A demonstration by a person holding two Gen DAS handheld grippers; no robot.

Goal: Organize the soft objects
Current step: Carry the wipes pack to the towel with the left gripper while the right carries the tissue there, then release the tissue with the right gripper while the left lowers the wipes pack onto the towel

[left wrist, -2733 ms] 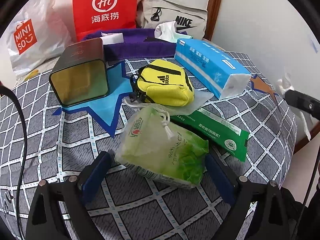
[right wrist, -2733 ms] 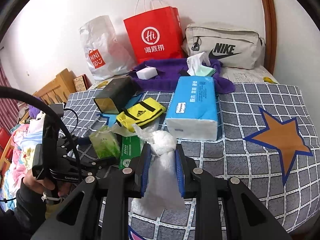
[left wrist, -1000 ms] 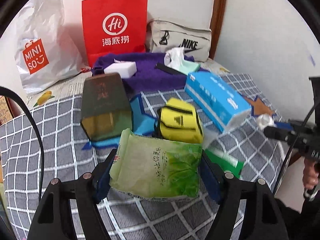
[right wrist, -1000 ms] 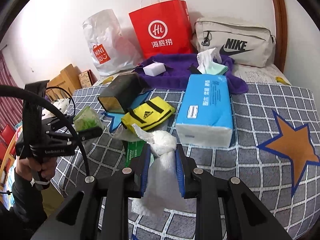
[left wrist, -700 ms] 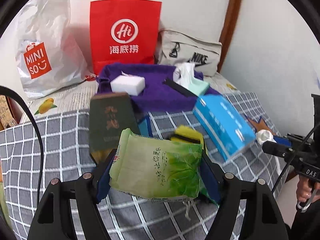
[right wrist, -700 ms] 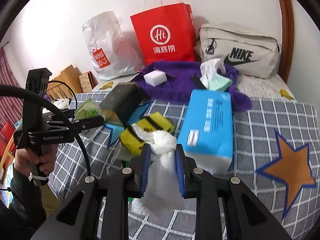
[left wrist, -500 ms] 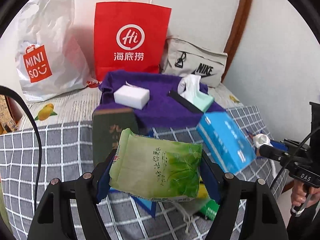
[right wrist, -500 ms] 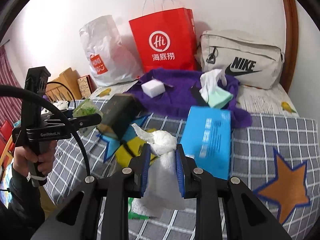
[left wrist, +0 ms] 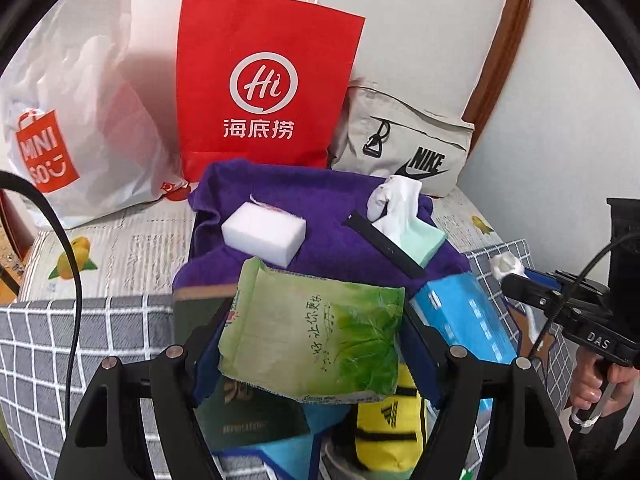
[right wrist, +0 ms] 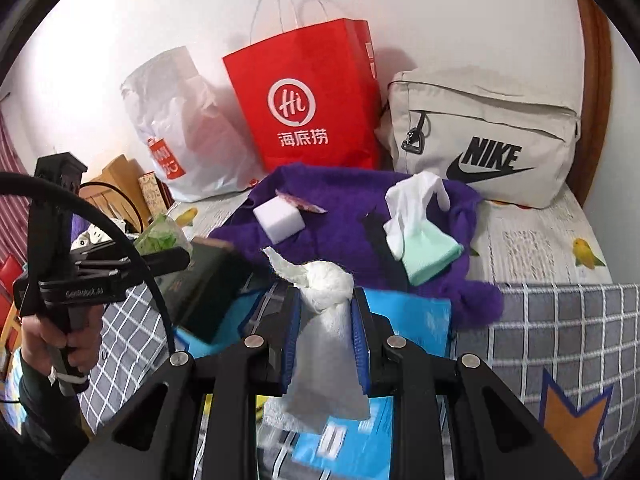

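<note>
My left gripper [left wrist: 310,336] is shut on a green tissue pack [left wrist: 316,332] and holds it in the air in front of the purple towel [left wrist: 320,208]. My right gripper [right wrist: 325,320] is shut on a white crumpled cloth [right wrist: 326,312] that hangs down between its jaws; it also shows in the left wrist view [left wrist: 508,266]. On the towel lie a white sponge block [left wrist: 262,232], a mint tissue pack [left wrist: 416,232] with white tissue sticking out, and a black strap [left wrist: 384,244]. The left gripper shows at the left of the right wrist view [right wrist: 160,258].
Below are a dark tin box [left wrist: 240,416], a yellow Adidas pouch [left wrist: 384,424] and a blue tissue pack [left wrist: 468,320] on the grey checked cover [left wrist: 60,340]. Behind the towel stand a red paper bag [left wrist: 264,88], a white Miniso bag [left wrist: 60,120] and a beige Nike bag [left wrist: 404,148].
Both grippers have risen and moved forward toward the purple towel, each keeping its load. The green pack left the bed cover and is now held in the air.
</note>
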